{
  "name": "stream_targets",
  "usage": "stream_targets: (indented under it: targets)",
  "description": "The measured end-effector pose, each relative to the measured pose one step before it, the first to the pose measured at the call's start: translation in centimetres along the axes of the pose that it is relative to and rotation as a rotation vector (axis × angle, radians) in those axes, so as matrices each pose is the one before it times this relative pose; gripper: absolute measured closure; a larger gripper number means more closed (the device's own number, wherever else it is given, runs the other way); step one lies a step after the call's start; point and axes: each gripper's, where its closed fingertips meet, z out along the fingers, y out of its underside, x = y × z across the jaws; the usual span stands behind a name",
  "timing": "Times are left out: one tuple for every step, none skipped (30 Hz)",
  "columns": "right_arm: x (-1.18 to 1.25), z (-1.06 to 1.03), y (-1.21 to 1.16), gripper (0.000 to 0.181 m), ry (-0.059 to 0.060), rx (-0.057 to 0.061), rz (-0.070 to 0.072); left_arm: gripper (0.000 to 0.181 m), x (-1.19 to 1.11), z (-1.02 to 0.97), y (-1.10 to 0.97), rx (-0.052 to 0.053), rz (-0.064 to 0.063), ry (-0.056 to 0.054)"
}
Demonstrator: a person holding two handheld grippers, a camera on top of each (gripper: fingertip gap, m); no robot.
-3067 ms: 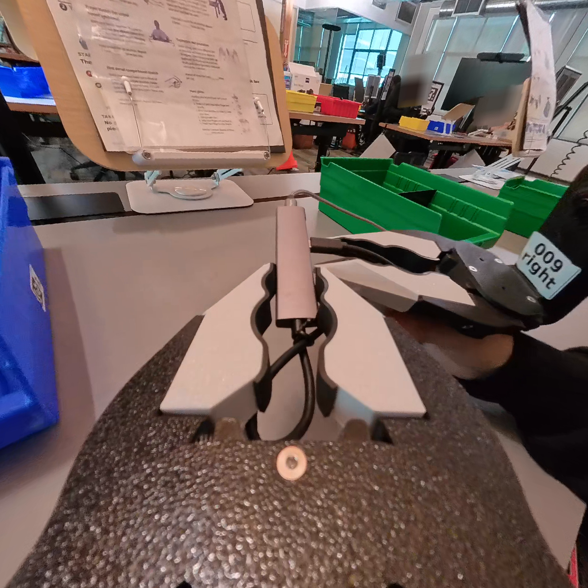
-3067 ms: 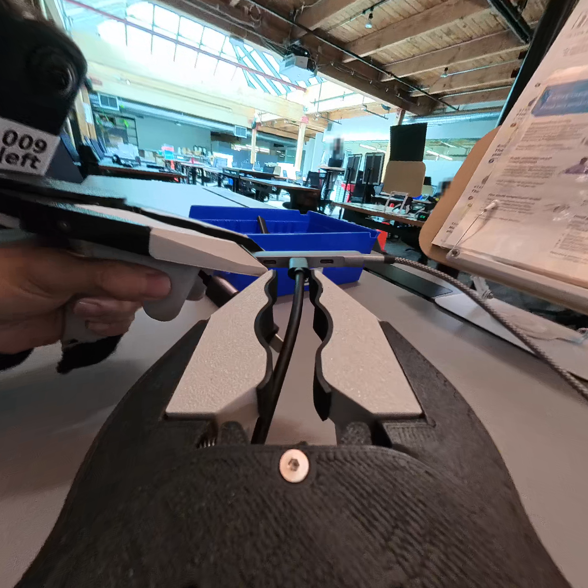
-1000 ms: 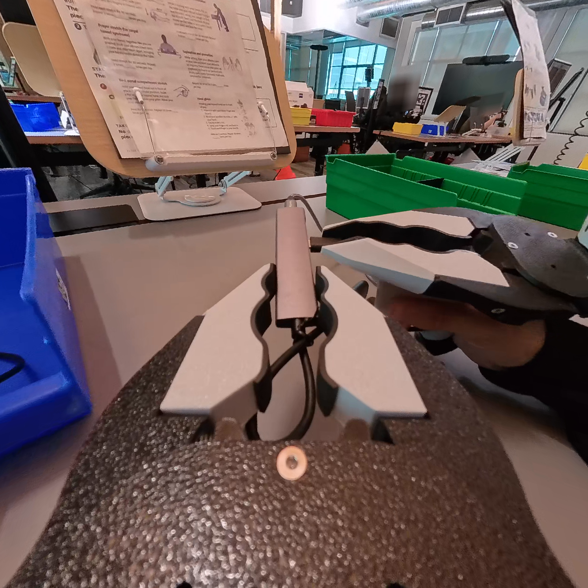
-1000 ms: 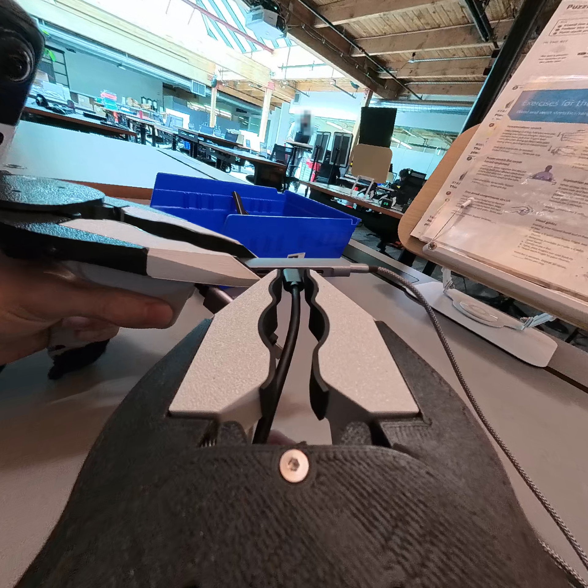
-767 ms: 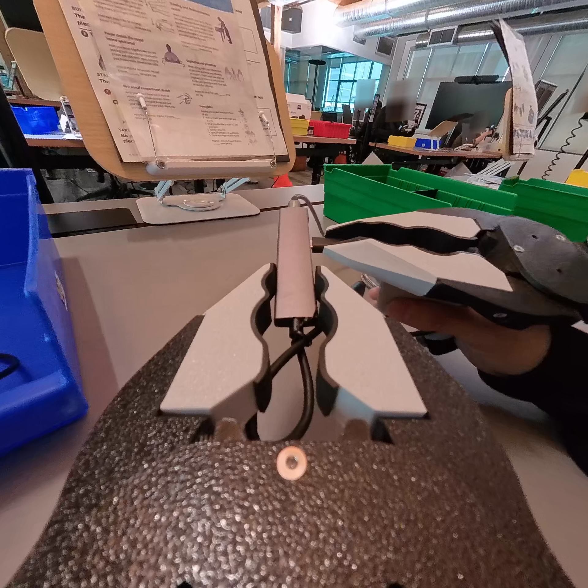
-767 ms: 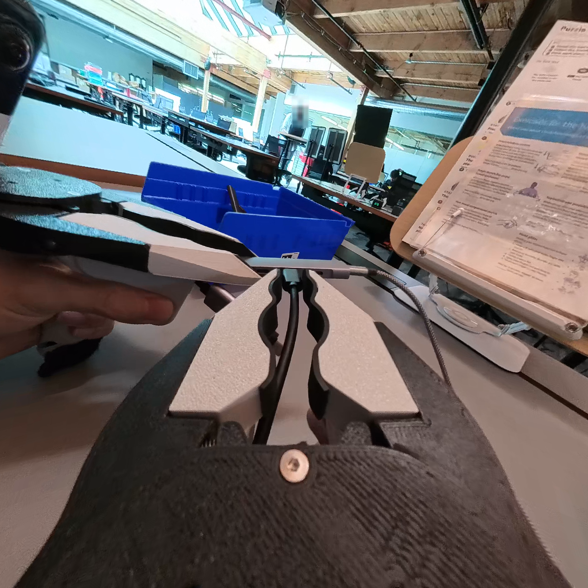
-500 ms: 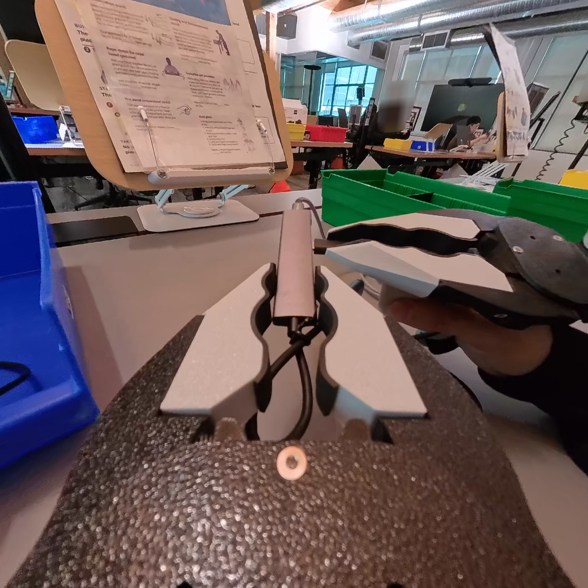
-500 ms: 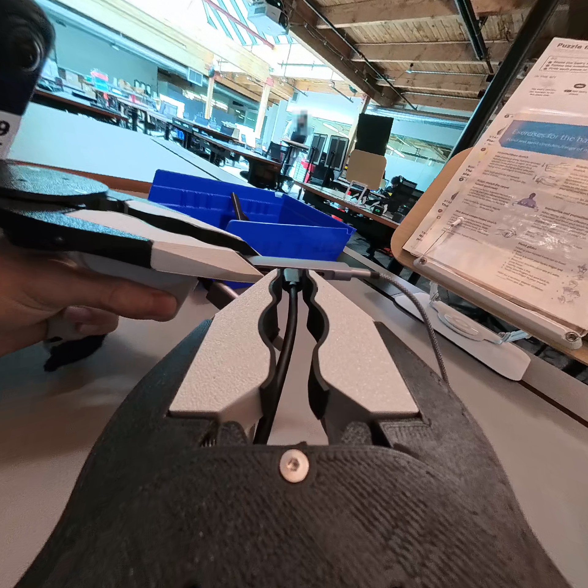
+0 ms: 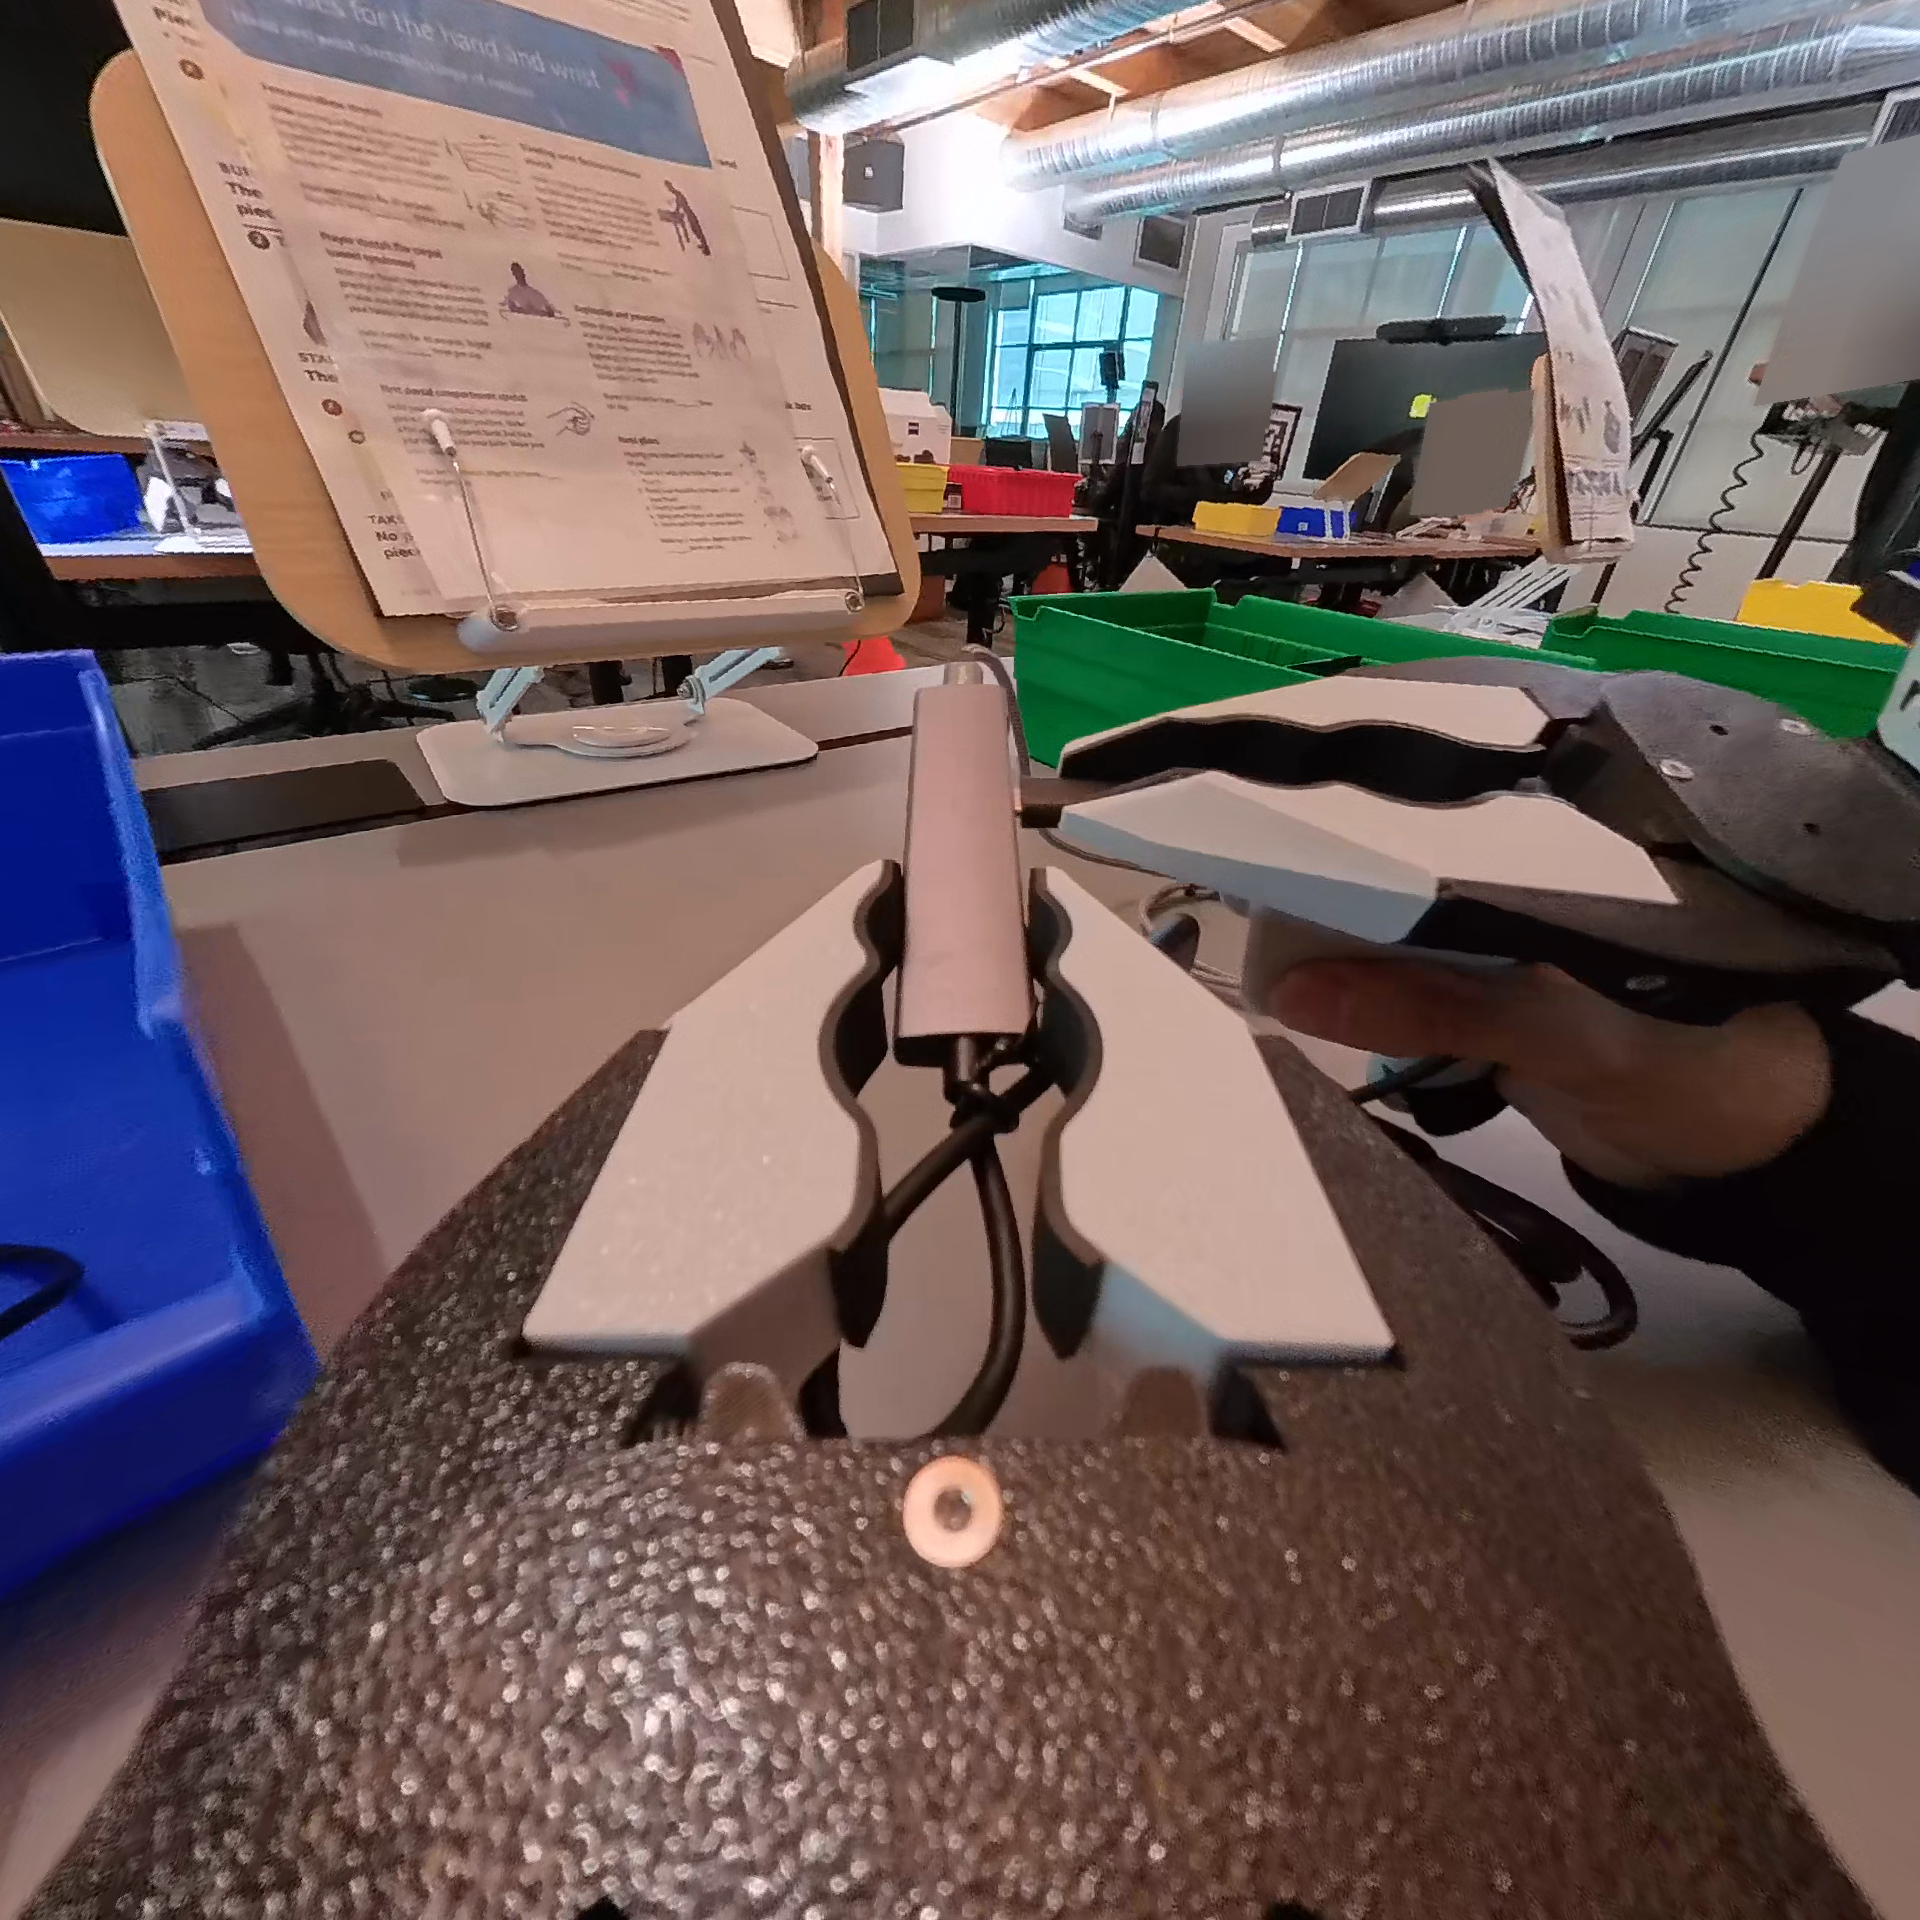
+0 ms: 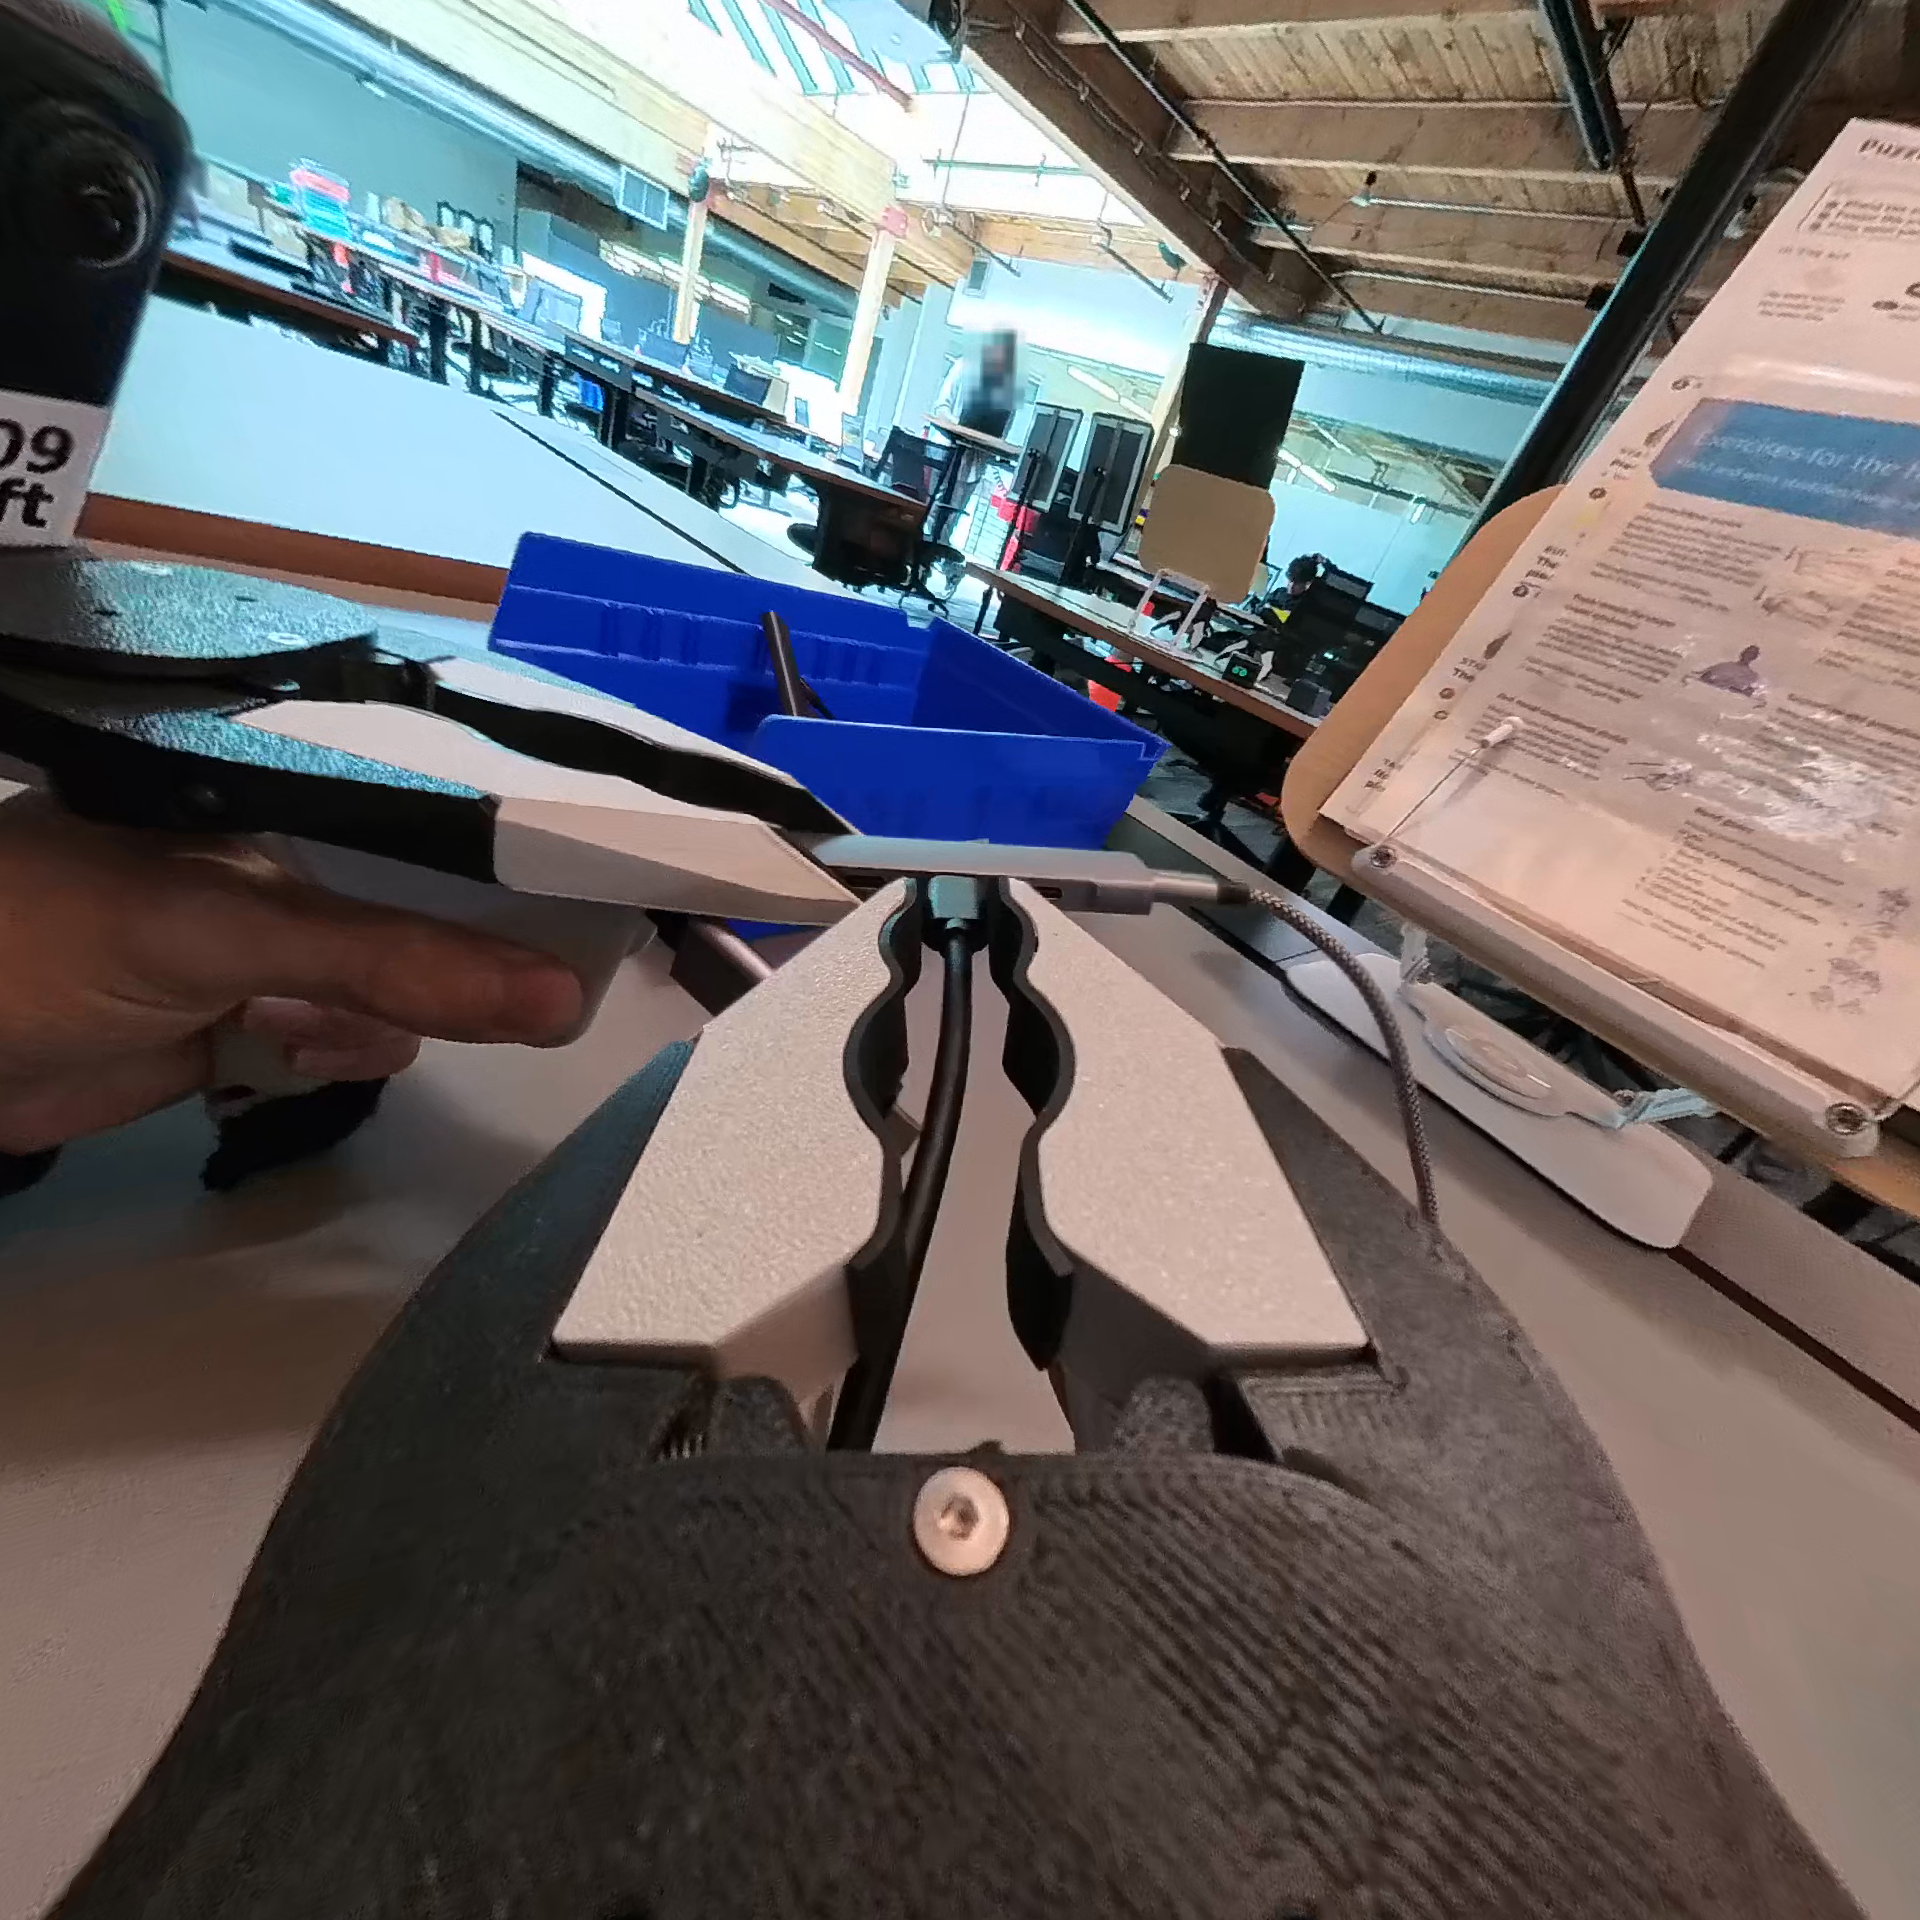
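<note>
My left gripper [image 9: 961, 883] is shut on a slim grey hub [image 9: 961, 831], held above the grey table. The hub points away from me and a braided grey cable [image 10: 1361, 997] leaves its far end. A black cable [image 9: 997, 1195] loops out of its near end between my fingers. My right gripper [image 10: 956, 899] is shut on the plug of a black cable [image 10: 940, 1049], and the plug sits in the hub's side [image 10: 1023, 862]. In the left wrist view the right gripper [image 9: 1049, 805] comes in from the right, held by a hand.
A blue bin [image 9: 94, 1091] stands to the left. Green bins [image 9: 1143, 655] stand at the back right. A wooden document stand with a printed sheet [image 9: 540, 343] rises at the far edge on a white base [image 9: 623, 743]. Other desks lie beyond. My left and right fingertips are right by each other.
Both grippers have stayed shut on the hub and the plug. The pair has lifted and tilted a little, so the stand and bins sit differently in view.
</note>
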Motion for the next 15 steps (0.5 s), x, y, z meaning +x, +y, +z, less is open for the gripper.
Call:
stream_targets:
  targets:
    - [0.051,-0.227,-0.027,0.17,0.0045,-0.0007,-0.0143,0.159,0.215,0.053,0.013,-0.0036,0.0006,0.004]
    - [0.076,-0.206,-0.01,0.17,0.005,-0.002,-0.0045,0.159,0.215,0.069,-0.012,-0.0022,0.0032,-0.0004]
    - [0.098,-0.177,-0.026,0.17,0.0054,0.0001,0.0021,0.159,0.19,0.077,-0.012,-0.003,0.0004,-0.0034]
    - [0.101,-0.153,-0.049,0.17,0.0039,0.0024,0.0071,0.159,0.178,0.075,-0.06,-0.0019,-0.0044,-0.0033]
    - [0.096,-0.123,-0.021,0.17,0.0006,-0.0008,0.0106,0.159,0.135,0.064,-0.059,-0.0014,-0.0039,-0.0032]
    - [0.059,-0.05,0.026,0.17,-0.002,-0.0037,0.0085,0.159,0.086,0.053,-0.012,-0.0041,0.0008,-0.0046]
    - [-0.026,-0.031,-0.034,0.17,-0.0037,-0.001,0.0034,0.159,0.031,-0.02,-0.044,0.0004,0.0071,-0.0072]
    - [-0.071,-0.028,-0.098,0.17,-0.0013,-0.0001,-0.0032,0.159,0.041,-0.084,-0.061,0.0102,0.0063,-0.0088]
    - [-0.101,-0.012,-0.019,0.17,0.0011,-0.0047,-0.011,0.159,0.018,-0.09,0.011,0.0123,-0.0027,-0.0074]
    - [-0.113,0.023,0.096,0.17,0.0008,-0.0101,-0.0148,0.159,-0.011,-0.074,0.119,0.0081,-0.0129,-0.0031]
    - [-0.102,0.022,0.102,0.17,-0.001,-0.0093,-0.0114,0.159,-0.024,-0.054,0.143,0.0055,-0.0181,0.005]
    - [-0.096,-0.029,-0.083,0.17,-0.0015,0.0034,-0.0027,0.159,-0.001,-0.074,0.013,0.0004,-0.0145,0.0135]
    - [-0.07,-0.024,-0.107,0.17,-0.0026,0.0044,0.0,0.159,0.031,-0.084,-0.097,0.0066,-0.0123,0.0145]
    - [-0.036,-0.015,-0.004,0.17,-0.0014,-0.0014,0.0016,0.159,0.022,-0.043,-0.017,0.0012,-0.0092,0.0076]
    - [0.002,-0.018,0.046,0.17,-0.0024,-0.0041,0.0029,0.159,0.018,-0.006,0.054,-0.0035,-0.0009,-0.0014]
